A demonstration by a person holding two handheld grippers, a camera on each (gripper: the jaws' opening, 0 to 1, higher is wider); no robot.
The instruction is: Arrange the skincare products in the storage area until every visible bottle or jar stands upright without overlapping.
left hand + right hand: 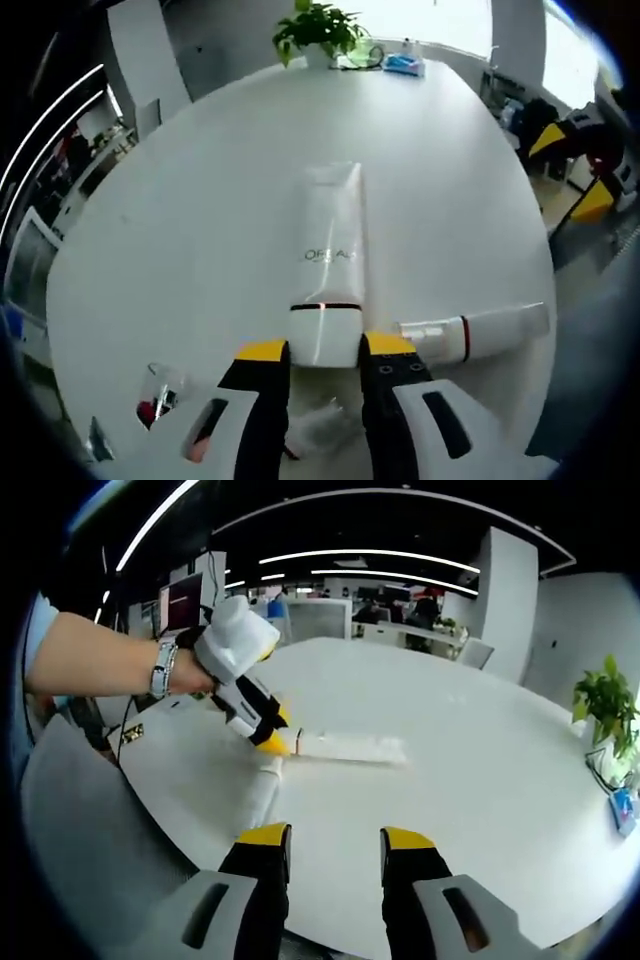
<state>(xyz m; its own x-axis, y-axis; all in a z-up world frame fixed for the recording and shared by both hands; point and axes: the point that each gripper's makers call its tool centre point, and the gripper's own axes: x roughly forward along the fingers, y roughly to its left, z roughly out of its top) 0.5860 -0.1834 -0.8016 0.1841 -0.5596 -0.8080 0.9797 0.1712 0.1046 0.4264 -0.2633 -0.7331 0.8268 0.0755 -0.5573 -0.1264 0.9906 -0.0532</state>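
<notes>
We find the tall white squeeze tube with a black band (328,268) lying flat mid-table, its cap pinched by our left gripper (324,352). A second white tube with a red band (478,334) lies near the table's (200,200) edge. Right gripper (335,840) hangs spread, empty. Nothing upright yet.

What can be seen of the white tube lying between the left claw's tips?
The white tube is a squeeze tube of glossy plastic with faint grey lettering mid-body, a thin dark band and a white cap. It lies flat on the white table, cap end toward the camera and crimped end pointing away. The left claw has its yellow-tipped jaws on either side of the cap; whether they press it cannot be told. In the right gripper view the tube lies at that claw's tips. A second tube lies beside it, apart.
</notes>
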